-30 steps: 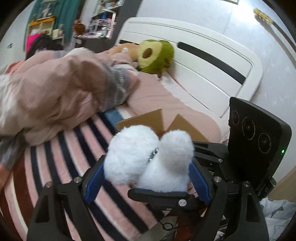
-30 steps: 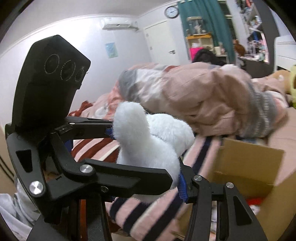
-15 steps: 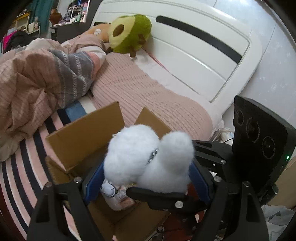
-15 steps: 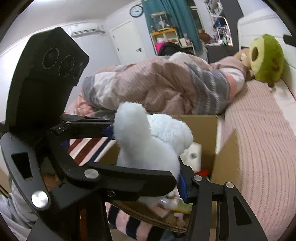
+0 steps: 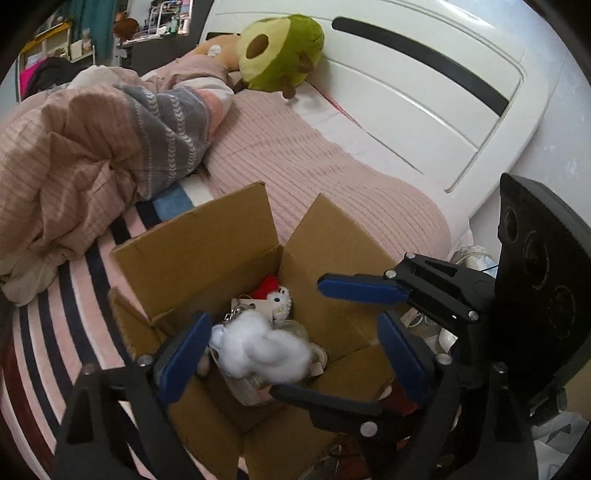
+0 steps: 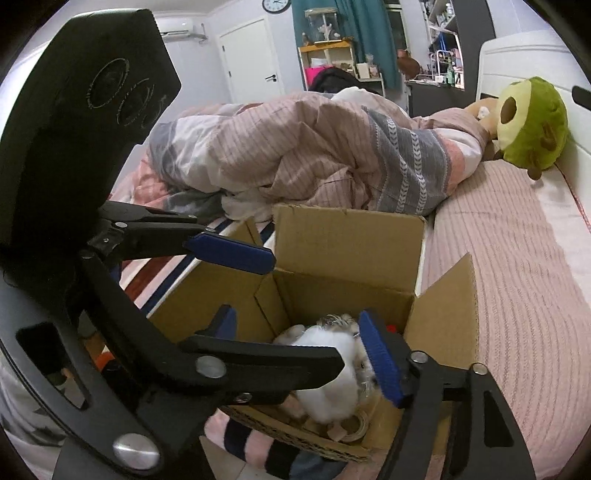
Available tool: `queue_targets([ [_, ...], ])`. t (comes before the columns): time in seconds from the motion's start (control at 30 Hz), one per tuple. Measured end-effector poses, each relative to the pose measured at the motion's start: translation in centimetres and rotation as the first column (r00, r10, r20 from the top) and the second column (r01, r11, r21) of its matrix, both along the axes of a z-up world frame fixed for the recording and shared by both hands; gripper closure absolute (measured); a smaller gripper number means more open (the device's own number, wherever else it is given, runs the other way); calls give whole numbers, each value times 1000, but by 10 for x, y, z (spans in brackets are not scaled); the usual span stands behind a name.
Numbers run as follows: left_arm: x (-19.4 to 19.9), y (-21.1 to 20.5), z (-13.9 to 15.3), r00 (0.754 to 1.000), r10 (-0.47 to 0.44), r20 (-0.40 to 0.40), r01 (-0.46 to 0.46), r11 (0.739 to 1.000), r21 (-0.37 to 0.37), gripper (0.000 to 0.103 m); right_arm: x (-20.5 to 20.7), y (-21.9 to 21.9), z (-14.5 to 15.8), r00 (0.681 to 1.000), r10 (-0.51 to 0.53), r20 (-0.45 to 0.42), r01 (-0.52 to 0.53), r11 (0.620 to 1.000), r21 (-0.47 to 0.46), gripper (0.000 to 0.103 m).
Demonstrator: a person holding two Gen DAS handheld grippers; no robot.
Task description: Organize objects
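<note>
White plush (image 5: 264,349) lies inside the open box (image 5: 207,251) on the bed (image 5: 332,177).
It rests loose on small items at the box bottom. The left gripper (image 5: 291,354) and right gripper (image 6: 297,345) hang over it, jaws opening, pads clear of the fur. A rumpled duvet (image 6: 314,155) and avocado toy (image 6: 532,125) lie beyond.

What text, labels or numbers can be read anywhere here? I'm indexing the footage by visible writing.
None can be read.
Wall clock: cut off at the frame's top edge, numerals illegible.
Items in the cardboard box: no print legible.
Shelf clutter: too small and blurred.
</note>
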State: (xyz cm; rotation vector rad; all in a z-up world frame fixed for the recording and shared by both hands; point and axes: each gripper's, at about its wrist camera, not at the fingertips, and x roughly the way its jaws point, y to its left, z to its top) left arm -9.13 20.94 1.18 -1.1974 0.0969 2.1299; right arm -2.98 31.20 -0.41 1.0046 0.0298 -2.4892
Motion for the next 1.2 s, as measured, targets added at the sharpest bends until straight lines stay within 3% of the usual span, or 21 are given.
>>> queue_targets([
  [0.07,5,-9,6,1000,17,-23,-17,1000,9,9,0,-2,1,1000,-12,-7,13,1000,15,19],
  [0.17,11,-24,14,998,42,-44,-40,998,38,8,0,-4,4,1000,-16,-9,16,1000,12,19],
  [0.27,19,-43,22,994,82,-72,-77,995,69,1,5,-10,10,999,-18,-41,19,1000,25,13],
  [0.43,37,-80,30,979,164,-123,-153,984,95,1,16,-29,22,994,-24,-108,30,998,57,9],
  [0.73,62,-141,25,912,358,-198,-337,932,132,1,28,-63,28,968,-55,-243,74,995,70,0],
  [0.9,69,-153,22,862,432,-266,-414,902,124,1,24,-68,20,971,-76,-228,91,994,59,0],
  [1.2,73,-157,17,841,457,-287,-441,889,123,1,22,-68,14,970,-104,-220,119,991,59,0],
])
